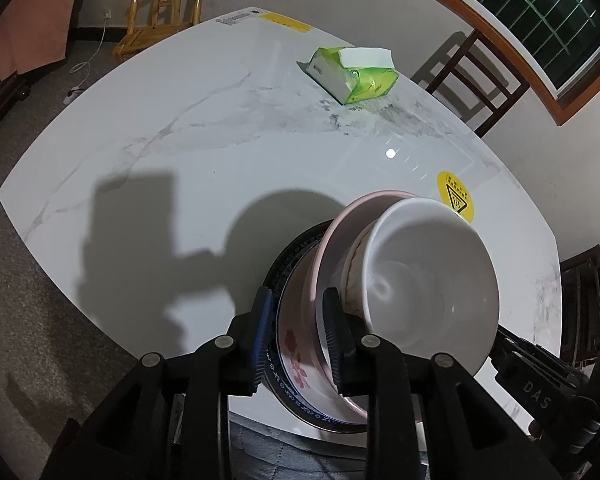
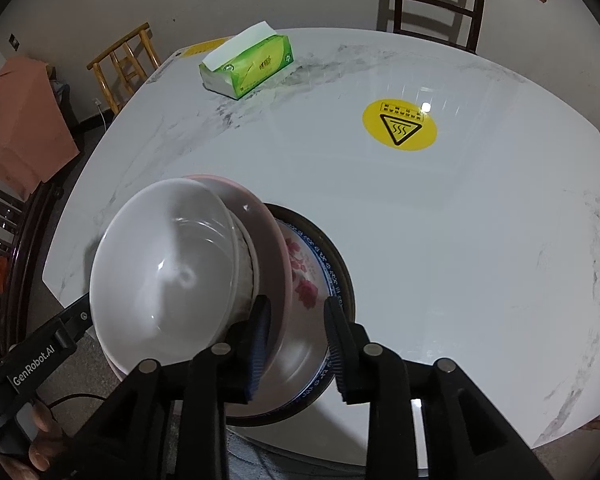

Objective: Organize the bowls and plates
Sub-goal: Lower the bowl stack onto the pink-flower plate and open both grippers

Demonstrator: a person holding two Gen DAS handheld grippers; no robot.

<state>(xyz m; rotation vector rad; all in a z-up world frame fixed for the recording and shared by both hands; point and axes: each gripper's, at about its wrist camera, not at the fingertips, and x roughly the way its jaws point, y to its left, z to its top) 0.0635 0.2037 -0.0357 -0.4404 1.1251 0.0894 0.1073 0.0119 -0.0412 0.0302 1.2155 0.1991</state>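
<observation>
While both grippers clamp opposite rims of the stack at the marble table's near edge — left gripper, right gripper — the white bowl sits nested atop the pink plate and floral plate.

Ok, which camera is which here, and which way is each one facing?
Left wrist: sits on the left gripper, facing across the white marble table; its jaws straddle the stacked plates' rims, the white ceramic bowl to their right.
Right wrist: sits on the right gripper, jaws on the opposite rim, bowl to their left; fingers of the person's other hand show.
Shared: bowl, pink plate, green tissue box, round yellow warning sticker.
</observation>
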